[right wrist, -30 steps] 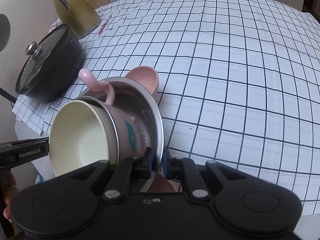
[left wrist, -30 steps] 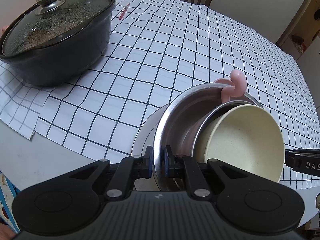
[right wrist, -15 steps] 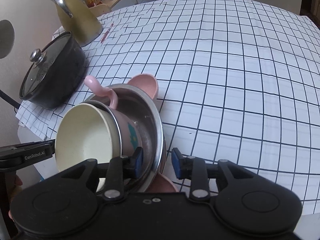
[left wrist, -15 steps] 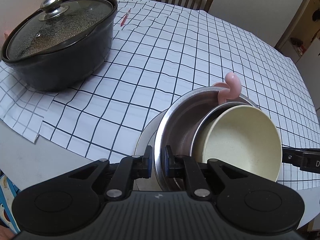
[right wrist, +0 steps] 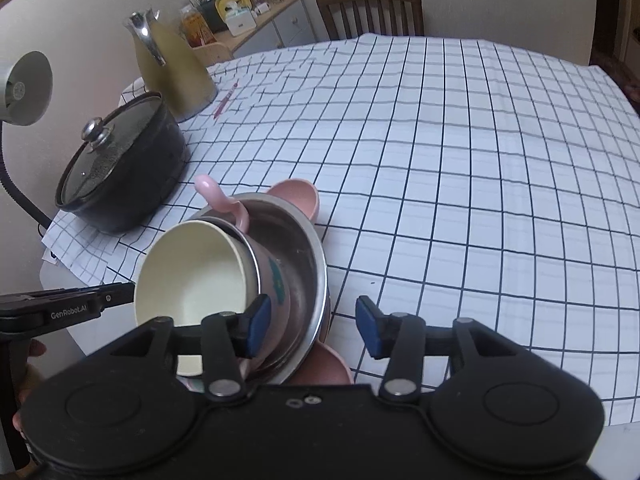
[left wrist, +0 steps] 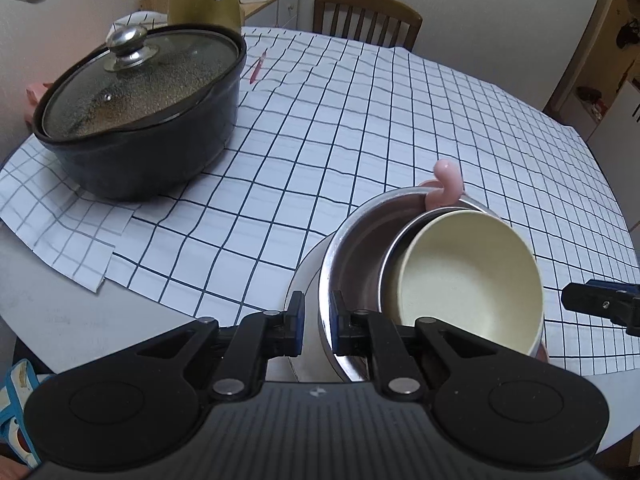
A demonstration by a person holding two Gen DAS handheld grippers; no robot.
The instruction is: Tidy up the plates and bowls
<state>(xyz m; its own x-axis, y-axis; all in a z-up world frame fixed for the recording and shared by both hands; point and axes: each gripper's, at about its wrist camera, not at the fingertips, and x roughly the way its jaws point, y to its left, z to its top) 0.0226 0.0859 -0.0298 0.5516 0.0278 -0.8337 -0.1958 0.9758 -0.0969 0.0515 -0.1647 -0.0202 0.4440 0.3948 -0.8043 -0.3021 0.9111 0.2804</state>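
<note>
A steel bowl (left wrist: 352, 248) sits on a white plate (left wrist: 306, 276) near the table's front edge. Inside it leans a pink cup (right wrist: 276, 280) with a curly handle (left wrist: 446, 188), and a cream bowl (left wrist: 468, 276) is nested in the cup. The stack also shows in the right wrist view, steel bowl (right wrist: 308, 256) and cream bowl (right wrist: 192, 276). A pink dish (right wrist: 300, 196) lies under the stack. My left gripper (left wrist: 318, 322) is slightly open with its pads on either side of the steel bowl's rim. My right gripper (right wrist: 308, 322) is open, its jaws astride the rim on the other side.
A black pot with a glass lid (left wrist: 140, 112) stands at the left on the checked tablecloth (left wrist: 360, 128). A yellow kettle (right wrist: 172, 68) and a red pen (right wrist: 224, 104) lie behind it. A wooden chair (left wrist: 366, 18) stands at the far side. A lamp (right wrist: 24, 88) is at the left.
My right gripper has opened and let go of the steel bowl's rim. My left gripper has loosened its grip on the rim. Both cameras have risen and drawn back a little.
</note>
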